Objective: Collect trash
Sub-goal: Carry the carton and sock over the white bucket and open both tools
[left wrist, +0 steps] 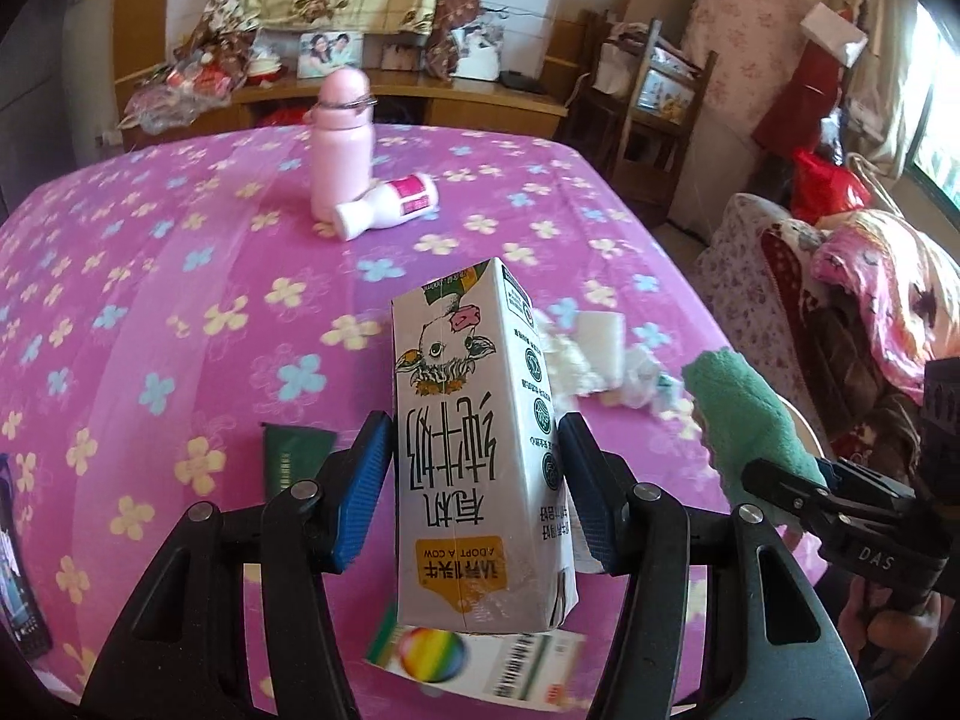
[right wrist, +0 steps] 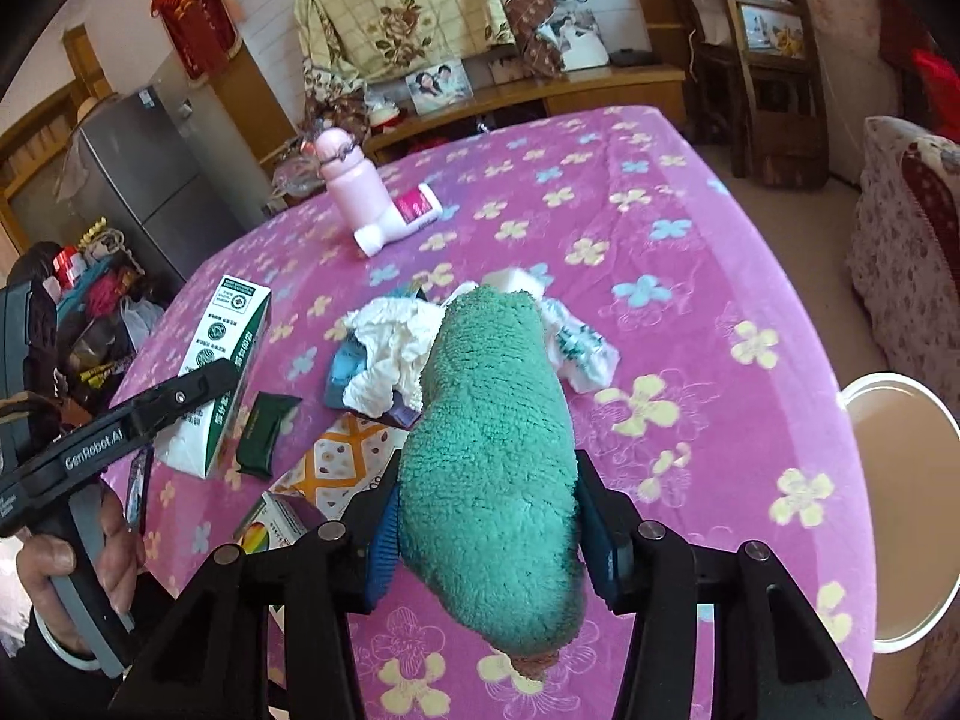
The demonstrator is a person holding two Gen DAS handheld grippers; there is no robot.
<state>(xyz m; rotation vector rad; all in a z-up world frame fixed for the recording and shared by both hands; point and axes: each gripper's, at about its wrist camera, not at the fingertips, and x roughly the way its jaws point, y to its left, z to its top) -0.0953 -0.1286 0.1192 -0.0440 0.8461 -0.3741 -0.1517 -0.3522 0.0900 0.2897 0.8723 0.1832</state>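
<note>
My left gripper (left wrist: 474, 480) is shut on a white milk carton (left wrist: 474, 438) with a cow drawing, held above the pink flowered tablecloth (left wrist: 180, 276). The carton also shows in the right wrist view (right wrist: 222, 360). My right gripper (right wrist: 486, 516) is shut on a green fluffy cloth (right wrist: 492, 432), also seen in the left wrist view (left wrist: 744, 420). Crumpled white tissues (right wrist: 396, 354) and a printed wrapper (right wrist: 582, 348) lie mid-table beyond the cloth. A dark green packet (right wrist: 264, 432), an orange patterned wrapper (right wrist: 336, 462) and a rainbow box (right wrist: 276, 528) lie near the front.
A pink flask (left wrist: 339, 144) stands at the far side with a white bottle (left wrist: 390, 204) lying beside it. A white round bin (right wrist: 906, 516) sits at the table's right edge. A phone (left wrist: 18, 588) lies at front left. Chairs and a sofa stand to the right.
</note>
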